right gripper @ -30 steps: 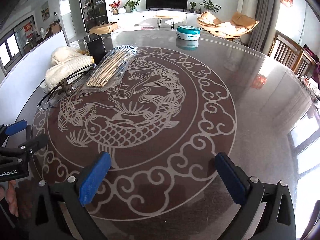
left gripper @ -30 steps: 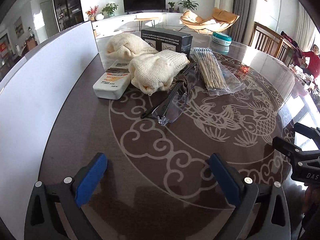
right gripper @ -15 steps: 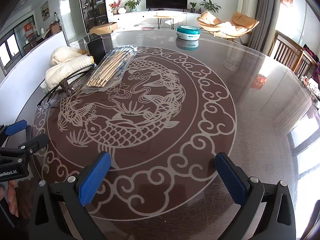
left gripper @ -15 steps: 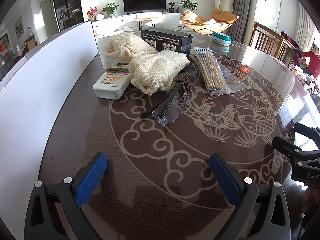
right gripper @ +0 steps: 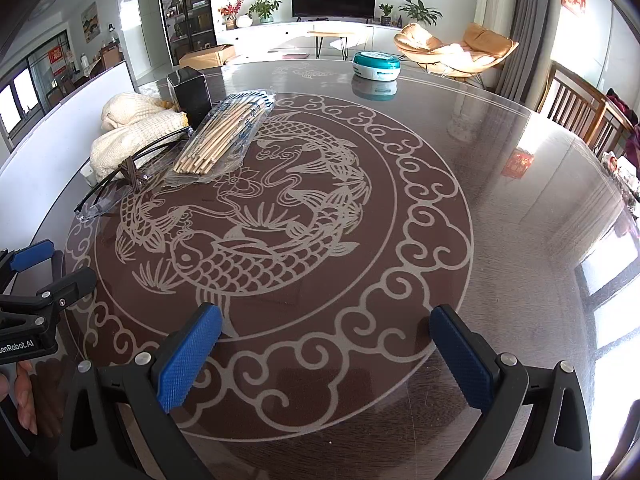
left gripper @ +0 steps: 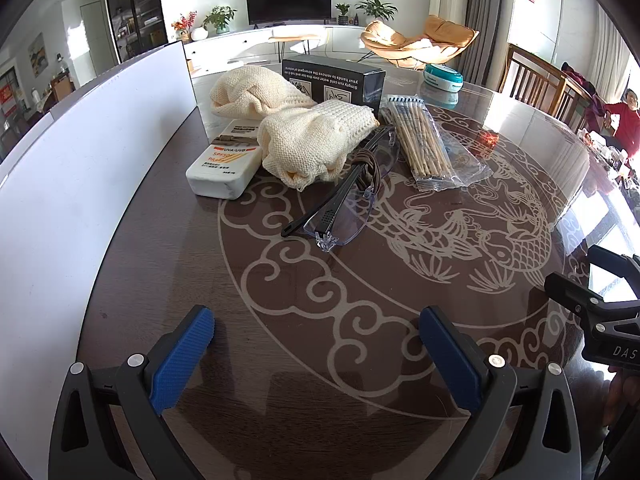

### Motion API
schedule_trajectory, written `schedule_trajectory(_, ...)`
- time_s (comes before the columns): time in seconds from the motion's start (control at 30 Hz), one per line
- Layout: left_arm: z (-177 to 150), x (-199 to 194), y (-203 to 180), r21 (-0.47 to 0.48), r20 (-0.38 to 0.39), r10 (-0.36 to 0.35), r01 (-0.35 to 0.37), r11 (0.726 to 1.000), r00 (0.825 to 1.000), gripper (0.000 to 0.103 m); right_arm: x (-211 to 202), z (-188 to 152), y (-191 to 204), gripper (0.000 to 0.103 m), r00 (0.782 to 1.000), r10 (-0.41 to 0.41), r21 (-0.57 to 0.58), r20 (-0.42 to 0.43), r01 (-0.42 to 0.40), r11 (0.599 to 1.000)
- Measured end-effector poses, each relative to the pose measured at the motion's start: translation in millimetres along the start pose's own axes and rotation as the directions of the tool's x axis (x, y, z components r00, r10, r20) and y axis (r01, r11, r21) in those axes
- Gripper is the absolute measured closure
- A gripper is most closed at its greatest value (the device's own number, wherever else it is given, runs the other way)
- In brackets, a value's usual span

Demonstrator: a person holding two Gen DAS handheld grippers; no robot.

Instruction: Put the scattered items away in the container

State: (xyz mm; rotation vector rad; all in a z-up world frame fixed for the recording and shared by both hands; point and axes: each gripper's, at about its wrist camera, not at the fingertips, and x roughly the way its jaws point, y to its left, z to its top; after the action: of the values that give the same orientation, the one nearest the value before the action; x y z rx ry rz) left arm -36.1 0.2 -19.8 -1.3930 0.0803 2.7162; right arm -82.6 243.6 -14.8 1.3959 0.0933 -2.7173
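On the round dark table lie clear safety glasses (left gripper: 352, 200) (right gripper: 108, 196) with a brown band looped round them. Behind them sit two cream knitted pieces (left gripper: 312, 140) (right gripper: 128, 128), a white sunscreen bottle (left gripper: 228, 168), a black box (left gripper: 332, 84) (right gripper: 190, 90) and a plastic pack of chopsticks (left gripper: 424, 144) (right gripper: 224, 136). My left gripper (left gripper: 316, 360) hangs open above the table's near edge, well short of the glasses. To its right my right gripper (right gripper: 324, 360) is open too, over the fish pattern, holding nothing. Each gripper shows at the edge of the other's view.
A tall white board (left gripper: 80, 152) stands along the table's left side. A teal and white round container (right gripper: 376, 65) (left gripper: 442, 76) sits at the far side of the table. Wooden chairs (right gripper: 576, 108) stand at the right. A person in red (left gripper: 628, 120) sits far right.
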Motion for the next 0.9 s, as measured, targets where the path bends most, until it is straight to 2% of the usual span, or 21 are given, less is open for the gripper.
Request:
schedule_trajectory(0.33,0,1,0,0.016,-0.001,-0.029,0.029,0.999,1.000,0.000,1,0,0,0.000,1.000,0.000,0.000,0.000,0.000,1.000)
schedule_trajectory(0.5,17,13,-3,0.140,-0.016,-0.106,0.107,0.984,0.994,0.000,0,0,0,0.000,1.000,0.000,0.000,0.000,0.000,1.000)
schedule_trajectory(0.67,40,28,-1,0.183,-0.018,-0.137,0.138,0.973,0.990,0.000,1,0,0,0.000,1.000,0.000,0.000,0.000,0.000,1.000)
schedule_trajectory(0.83,48,31,-8,0.213,-0.022,-0.154,0.155,0.965,0.988,0.000,1,0,0,0.000,1.000,0.000,0.000,0.000,0.000,1.000)
schedule_trajectory(0.9,48,26,-7,0.204,0.014,-0.152,0.146,0.968,0.988,0.021,1,0,0,0.000,1.000,0.000,0.000,0.000,0.000,1.000)
